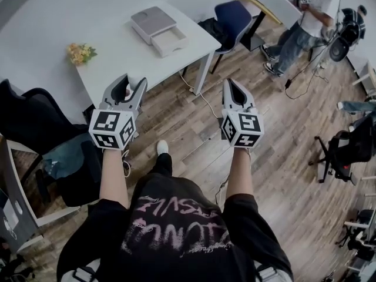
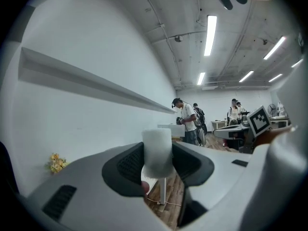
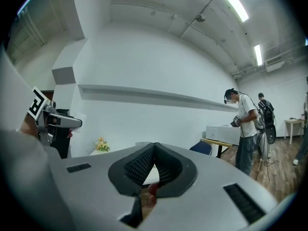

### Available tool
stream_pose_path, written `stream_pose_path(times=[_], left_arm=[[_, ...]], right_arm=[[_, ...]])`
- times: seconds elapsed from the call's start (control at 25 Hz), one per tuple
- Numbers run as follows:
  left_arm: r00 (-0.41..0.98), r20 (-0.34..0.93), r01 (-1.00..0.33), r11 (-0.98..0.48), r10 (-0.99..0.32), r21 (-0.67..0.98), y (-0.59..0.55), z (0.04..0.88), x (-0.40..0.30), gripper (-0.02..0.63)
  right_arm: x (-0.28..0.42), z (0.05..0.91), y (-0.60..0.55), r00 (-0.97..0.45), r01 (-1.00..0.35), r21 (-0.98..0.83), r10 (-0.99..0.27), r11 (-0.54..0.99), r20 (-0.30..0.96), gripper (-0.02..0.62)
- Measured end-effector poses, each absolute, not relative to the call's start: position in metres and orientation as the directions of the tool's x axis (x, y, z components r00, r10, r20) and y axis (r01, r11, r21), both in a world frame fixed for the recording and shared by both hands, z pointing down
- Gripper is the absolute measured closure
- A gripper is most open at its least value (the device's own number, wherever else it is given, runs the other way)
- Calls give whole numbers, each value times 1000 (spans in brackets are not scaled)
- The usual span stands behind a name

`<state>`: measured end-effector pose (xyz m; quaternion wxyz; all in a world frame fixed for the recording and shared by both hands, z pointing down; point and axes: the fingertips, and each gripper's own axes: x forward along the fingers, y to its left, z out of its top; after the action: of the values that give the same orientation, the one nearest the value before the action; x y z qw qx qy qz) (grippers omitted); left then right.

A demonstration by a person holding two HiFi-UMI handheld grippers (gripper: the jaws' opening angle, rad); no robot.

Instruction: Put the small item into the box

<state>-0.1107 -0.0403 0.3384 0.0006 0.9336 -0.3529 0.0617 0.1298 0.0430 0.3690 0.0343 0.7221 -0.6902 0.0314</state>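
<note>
A small white foam-like item (image 2: 157,150) is pinched between the pads of my left gripper (image 2: 157,154), which is shut on it. In the head view the left gripper (image 1: 132,82) hovers at the near edge of the white table (image 1: 106,75), with the item (image 1: 127,90) showing as a white spot between the fingers. The box (image 1: 158,30), grey-topped with a white drawer pulled out, sits farther back on the table. My right gripper (image 1: 229,84) hangs over the wooden floor right of the table, shut and empty (image 3: 154,150).
Yellow flowers (image 1: 80,53) lie at the table's left side. A blue chair (image 1: 232,16) stands behind the table and a black chair (image 1: 35,125) at my left. A cable (image 1: 202,98) runs across the floor. A person (image 1: 305,22) stands far right.
</note>
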Motion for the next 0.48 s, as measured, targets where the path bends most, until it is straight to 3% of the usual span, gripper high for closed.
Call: stream_pose_path(times=[0.48], left_arm=[[744,121,-660,-751,-658,-27,-145,342,-91,431]], right_arm=[[149,370,-63,48,-999,-17,-994,-49,94,584]])
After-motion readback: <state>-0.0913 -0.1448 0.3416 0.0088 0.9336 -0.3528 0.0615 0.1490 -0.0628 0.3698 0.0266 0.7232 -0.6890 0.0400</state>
